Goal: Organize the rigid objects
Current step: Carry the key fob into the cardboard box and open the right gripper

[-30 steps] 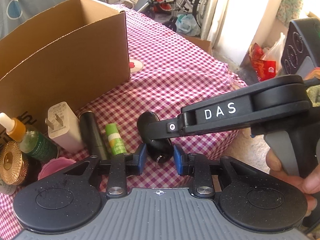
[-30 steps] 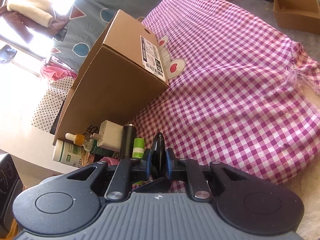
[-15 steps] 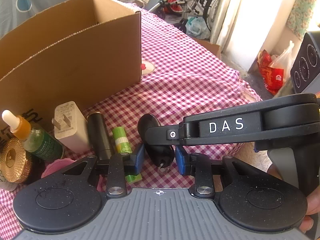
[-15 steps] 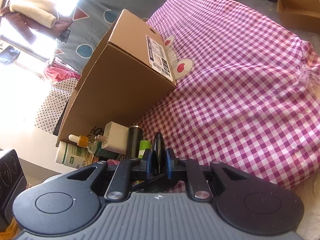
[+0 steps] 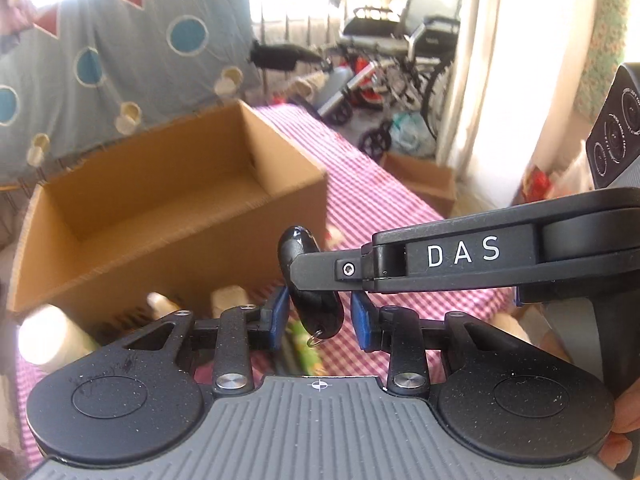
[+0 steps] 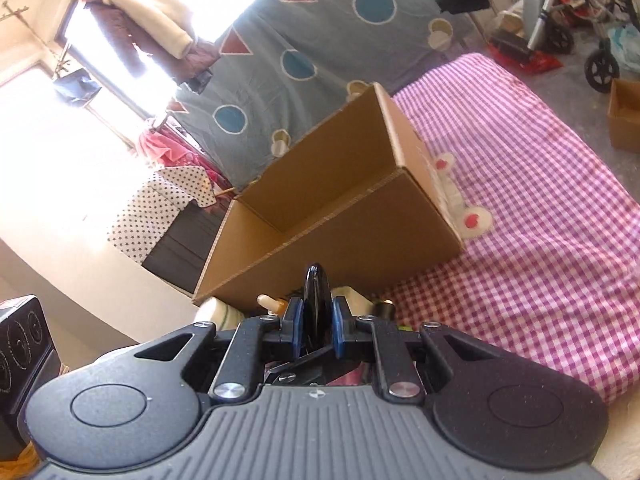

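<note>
My right gripper (image 6: 314, 326) is shut on a black oval key fob (image 6: 315, 300) and holds it in the air in front of the open cardboard box (image 6: 332, 216). In the left wrist view the same fob (image 5: 310, 280), with a small metal ring at its lower end, hangs between the fingers of my left gripper (image 5: 319, 320), which is open and does not touch it. The right gripper's black arm marked DAS (image 5: 460, 256) reaches in from the right. The box (image 5: 168, 216) stands open just behind the fob.
Small items stand blurred below the grippers in front of the box: a white bottle (image 5: 52, 336), a dropper bottle (image 6: 272, 304) and a green tube (image 5: 304, 350). The pink checked cloth (image 6: 540, 220) covers the table to the right. Wheelchairs (image 5: 404, 64) stand beyond.
Both grippers have risen from the table. The right gripper has lifted the fob from beside the small items to the height of the box's rim. The box's inside is now visible.
</note>
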The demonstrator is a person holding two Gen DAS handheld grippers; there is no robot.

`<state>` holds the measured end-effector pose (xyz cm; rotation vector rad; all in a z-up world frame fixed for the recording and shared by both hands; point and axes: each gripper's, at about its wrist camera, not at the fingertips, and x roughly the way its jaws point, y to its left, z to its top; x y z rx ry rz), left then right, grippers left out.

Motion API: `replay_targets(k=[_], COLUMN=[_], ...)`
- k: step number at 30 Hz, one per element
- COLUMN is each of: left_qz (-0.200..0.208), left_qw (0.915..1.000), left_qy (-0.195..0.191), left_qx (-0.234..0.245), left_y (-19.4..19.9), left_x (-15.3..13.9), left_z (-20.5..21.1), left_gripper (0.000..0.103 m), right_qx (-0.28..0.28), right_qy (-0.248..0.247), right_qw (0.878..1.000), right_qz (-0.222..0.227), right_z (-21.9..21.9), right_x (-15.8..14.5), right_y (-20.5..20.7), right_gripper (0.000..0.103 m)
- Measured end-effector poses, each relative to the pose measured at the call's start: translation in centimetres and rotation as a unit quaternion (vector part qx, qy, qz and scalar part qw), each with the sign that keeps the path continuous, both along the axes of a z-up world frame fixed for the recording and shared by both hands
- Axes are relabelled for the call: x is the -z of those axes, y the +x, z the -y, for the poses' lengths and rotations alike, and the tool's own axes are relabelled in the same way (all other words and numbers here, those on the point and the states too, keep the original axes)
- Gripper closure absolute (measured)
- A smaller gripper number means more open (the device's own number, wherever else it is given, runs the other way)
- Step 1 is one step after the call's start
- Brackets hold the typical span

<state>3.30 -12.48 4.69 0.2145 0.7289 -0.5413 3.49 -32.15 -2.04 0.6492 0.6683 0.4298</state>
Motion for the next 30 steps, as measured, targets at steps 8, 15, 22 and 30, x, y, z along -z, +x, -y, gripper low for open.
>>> replay_targets(k=[8,15,22,30], left_qz=[0.026,-0.057,-0.101,-0.117], left_qw=[0.9971,0.9927,0.9848,0.9798], left_qy=[0.007,0.016,0.052,0.072], left_qx=[-0.071,-0.105,-0.131,-0.145], left_y=[3.6,12.7,19.3,22.5], left_x=[-4.2,-3.8,0.0,2.0], left_z=[-5.5,-10.6,-12.8,-13.7], left_gripper=[0.071,0.07,0.07,0.07], right_qx=[-0.089,-0.151,-0.162,-0.151], right_qy=[-0.022,-0.04,-0.041,-0.025], right_qw=[0.995,0.986,0.975,0.966], right_qz=[0.029,-0.049,-0.145,-0.207], right_z=[-6.5,-11.9,-14.8,-16.8], right_x=[-5.2,-5.2,-1.4,3.5], right_y=[6.6,17.1,26.3,32.2], right_gripper=[0.086,0.086,0.086,0.086])
